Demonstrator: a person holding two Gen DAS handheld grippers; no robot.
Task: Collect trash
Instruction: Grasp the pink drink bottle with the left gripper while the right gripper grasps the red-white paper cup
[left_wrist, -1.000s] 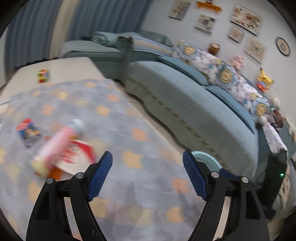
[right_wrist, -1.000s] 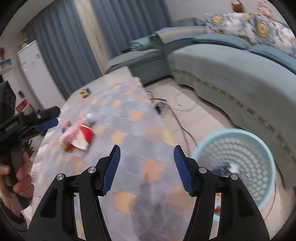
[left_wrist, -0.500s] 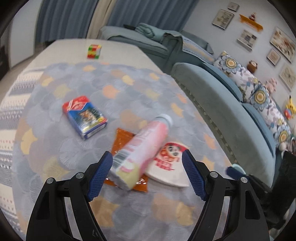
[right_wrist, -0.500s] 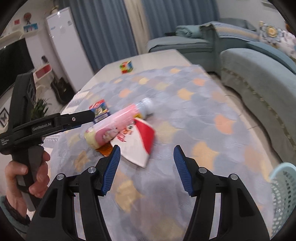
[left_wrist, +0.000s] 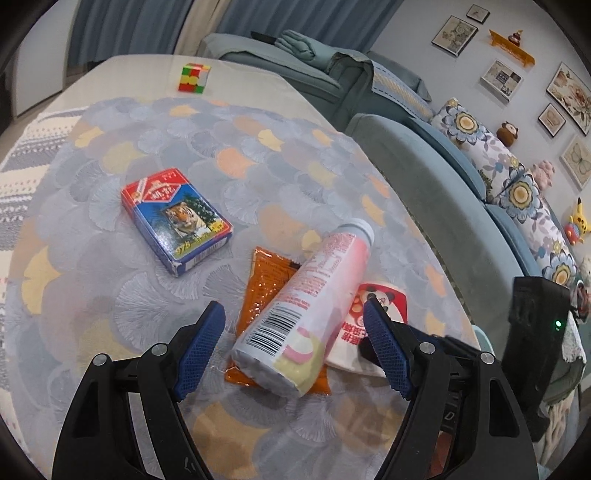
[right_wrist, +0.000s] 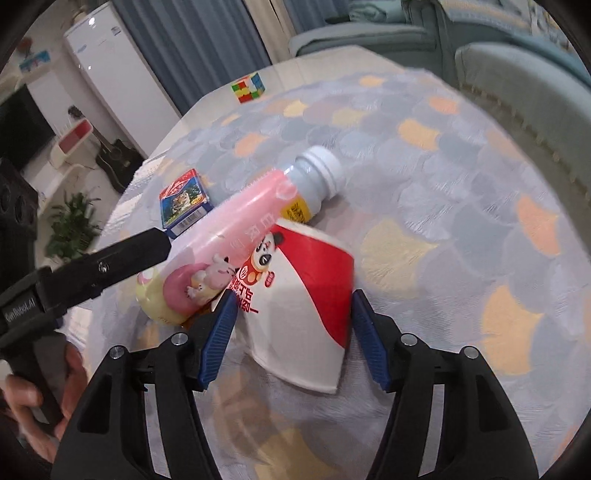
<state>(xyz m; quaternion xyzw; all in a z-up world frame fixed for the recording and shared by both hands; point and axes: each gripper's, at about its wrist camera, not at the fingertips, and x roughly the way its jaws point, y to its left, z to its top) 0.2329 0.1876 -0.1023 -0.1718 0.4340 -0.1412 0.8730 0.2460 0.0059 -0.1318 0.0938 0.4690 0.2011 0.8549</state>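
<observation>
A pink bottle (left_wrist: 314, 295) with a grey cap lies on its side on the patterned tablecloth (left_wrist: 110, 258), on top of an orange sachet (left_wrist: 266, 280) and a flattened red-and-white paper cup (left_wrist: 373, 317). My left gripper (left_wrist: 291, 349) is open, with the bottle's base between its blue pads and clear of both. In the right wrist view the cup (right_wrist: 306, 302) lies between the pads of my right gripper (right_wrist: 293, 341), whose jaws are opening. The bottle (right_wrist: 236, 236) rests just behind it, and one left gripper finger (right_wrist: 129, 254) reaches in beside the bottle's base.
A tiger-print card box (left_wrist: 177, 218) lies left of the bottle and a colour cube (left_wrist: 194, 77) stands at the table's far end. A blue sofa (left_wrist: 443, 184) runs along the right. A person's hand (right_wrist: 22, 391) holds the left gripper's handle.
Both grippers swung from the sofa side towards the trash pile and closed in. The bottle's base now sits between the left pads and the cup between the right pads.
</observation>
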